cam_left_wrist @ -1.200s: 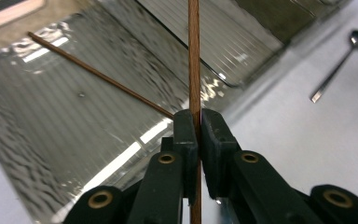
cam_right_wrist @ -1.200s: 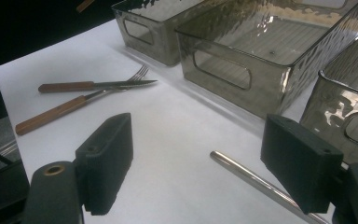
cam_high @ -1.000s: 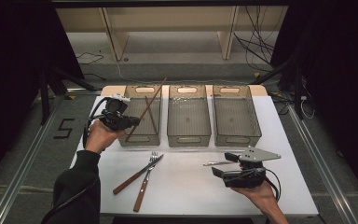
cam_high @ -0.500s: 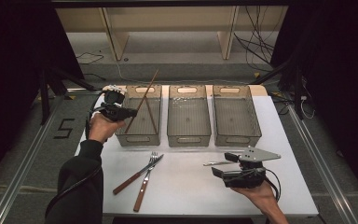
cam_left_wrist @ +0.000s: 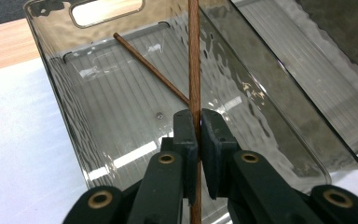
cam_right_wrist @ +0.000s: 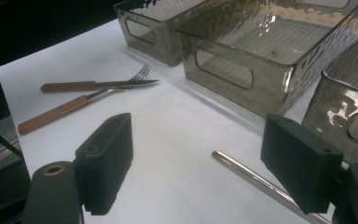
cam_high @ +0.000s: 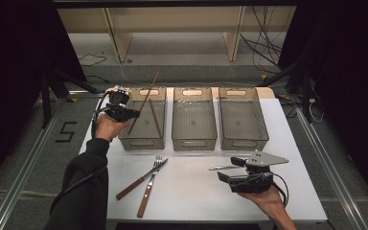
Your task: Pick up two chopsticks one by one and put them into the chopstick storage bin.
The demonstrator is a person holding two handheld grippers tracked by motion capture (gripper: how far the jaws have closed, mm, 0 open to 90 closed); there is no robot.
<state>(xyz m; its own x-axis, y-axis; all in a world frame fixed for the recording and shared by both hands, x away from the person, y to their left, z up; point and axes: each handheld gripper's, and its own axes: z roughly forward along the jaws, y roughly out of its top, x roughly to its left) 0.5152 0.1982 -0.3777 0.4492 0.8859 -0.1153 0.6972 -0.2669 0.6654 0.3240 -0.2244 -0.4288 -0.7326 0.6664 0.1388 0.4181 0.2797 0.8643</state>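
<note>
- Left tool (cam_left_wrist: 198,135): jaws clenched on a wooden chopstick (cam_left_wrist: 194,56), which passes between the pads and runs straight ahead of the tool, up and out over the bin; in the high view the left tool (cam_high: 130,114) sits at the left bin's near-left wall with the chopstick (cam_high: 146,98) slanting up past the far rim.
- Left bin (cam_left_wrist: 60,88): smoky clear plastic, directly ahead of and below the left tool; a second chopstick (cam_left_wrist: 151,70) lies slantwise on its floor, just beyond the tool's tips.
- Right tool (cam_right_wrist: 205,158): jaws released, wide apart, low over the white tabletop (cam_right_wrist: 168,140); a metal utensil handle (cam_right_wrist: 256,179) lies between them, nearer the right-hand pad; contact cannot be told.
- Knife (cam_right_wrist: 98,85) and fork (cam_right_wrist: 81,105): wooden-handled, crossed, well ahead-left of the right tool.
- Middle bin (cam_right_wrist: 242,70): ahead of the right tool.
</note>
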